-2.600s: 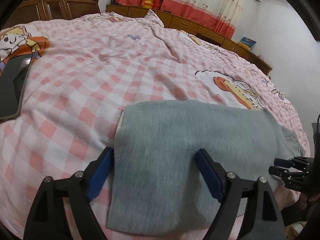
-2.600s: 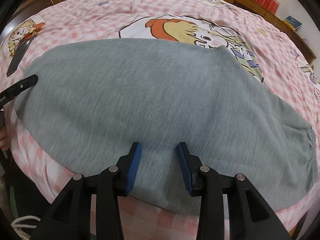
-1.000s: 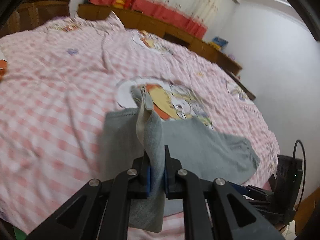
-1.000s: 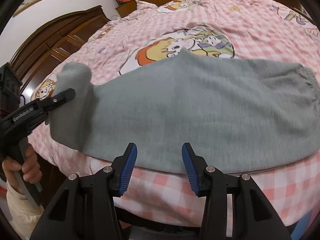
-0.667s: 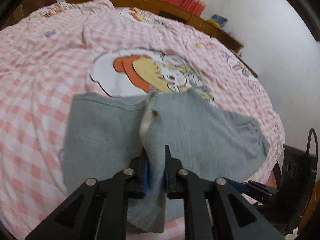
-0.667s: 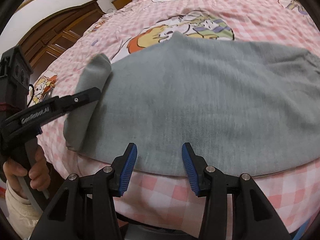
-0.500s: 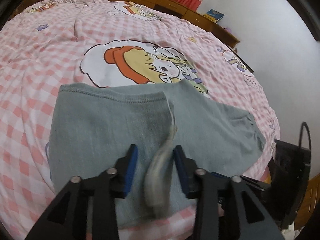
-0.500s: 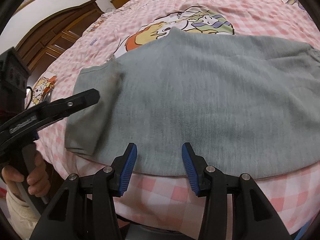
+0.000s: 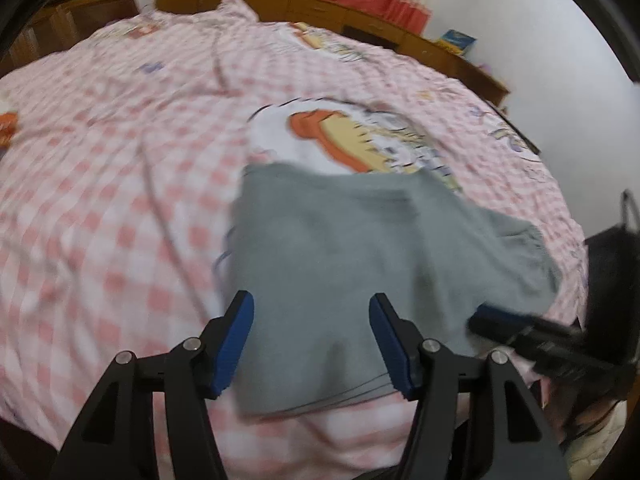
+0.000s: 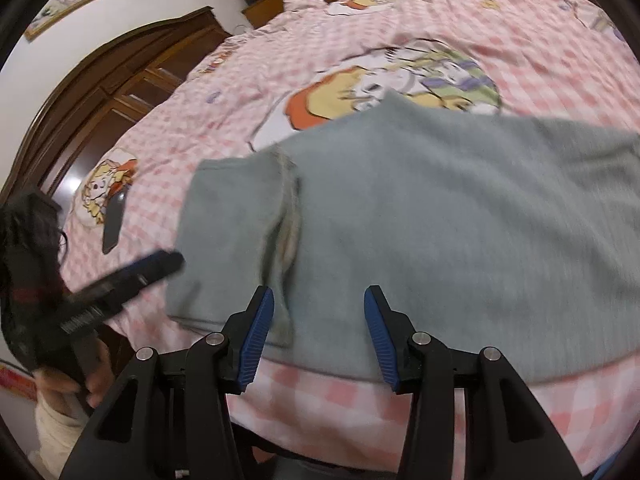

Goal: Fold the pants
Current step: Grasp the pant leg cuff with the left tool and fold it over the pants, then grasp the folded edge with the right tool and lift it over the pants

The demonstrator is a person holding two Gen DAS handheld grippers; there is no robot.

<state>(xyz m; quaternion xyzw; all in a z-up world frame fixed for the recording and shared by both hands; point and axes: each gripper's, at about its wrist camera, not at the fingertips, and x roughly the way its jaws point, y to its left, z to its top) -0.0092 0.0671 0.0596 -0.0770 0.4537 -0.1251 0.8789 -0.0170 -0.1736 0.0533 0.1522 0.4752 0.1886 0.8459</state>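
- The grey pants lie flat on the bed, close to its near edge, stretching from the picture's middle toward 3 o'clock in the right wrist view.
- One end of the pants is doubled over: a folded flap rests on the rest of the cloth, its raised edge running from about 12 to 6 o'clock just left of centre.
- In the left wrist view the pants fill the lower middle, the far end trailing off toward 3 o'clock; this view is blurred, so seams are hard to read.
- The left hand-held gripper hangs over the near edge of the pants with its blue pads wide apart, gripping nothing.
- The right hand-held gripper also stands wide, empty, over the near hem beside the flap.
- Each tool shows in the other's camera: the left one at 8 o'clock in the right wrist view, the right one at 4 o'clock in the left wrist view.
- The bed carries a pink checked sheet with a cartoon print just beyond the pants at 12 o'clock.
- A dark phone lies on the sheet at 9 o'clock, well apart from the pants.
- A brown wooden wardrobe stands behind at 10 o'clock.
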